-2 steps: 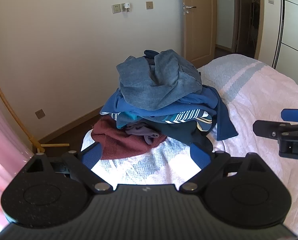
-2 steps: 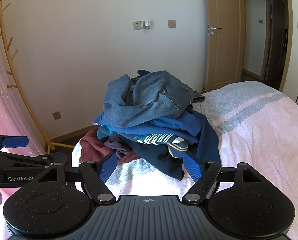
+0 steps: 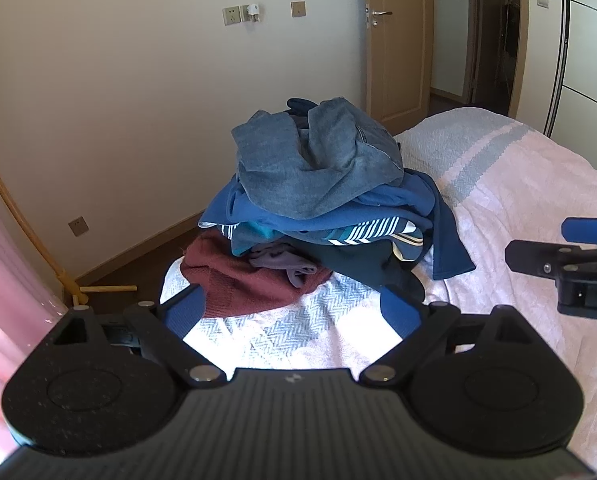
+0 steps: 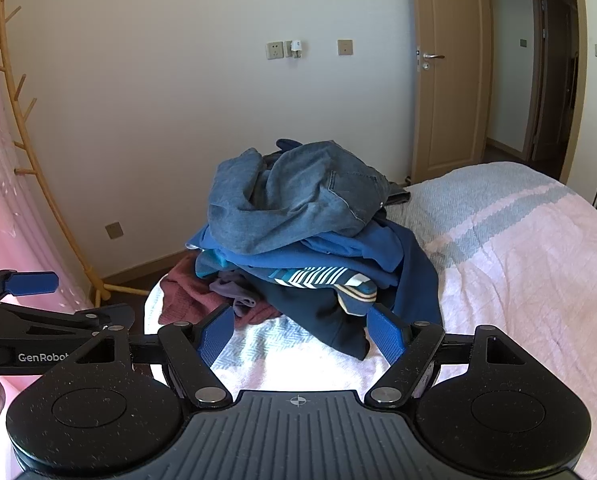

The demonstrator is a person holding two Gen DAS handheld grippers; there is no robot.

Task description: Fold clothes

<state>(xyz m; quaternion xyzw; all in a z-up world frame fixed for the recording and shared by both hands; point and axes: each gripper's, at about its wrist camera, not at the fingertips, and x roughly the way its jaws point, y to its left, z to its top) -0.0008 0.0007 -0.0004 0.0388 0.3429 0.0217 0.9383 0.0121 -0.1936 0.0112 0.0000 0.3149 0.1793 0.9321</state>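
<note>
Left wrist view, left to right: left gripper (image 3: 292, 314) is hanging with jaws spread wide, nothing between them, and the clothes pile (image 3: 318, 200) is sitting dead ahead at frame centre on the bed (image 3: 518, 184) corner. Right gripper (image 4: 298, 334) is likewise gaping empty — pile straight above its fingers (maroon sweater (image 3: 238, 276) lying nearest the left fingers). Neither touching yet; both look about equally near.
</note>
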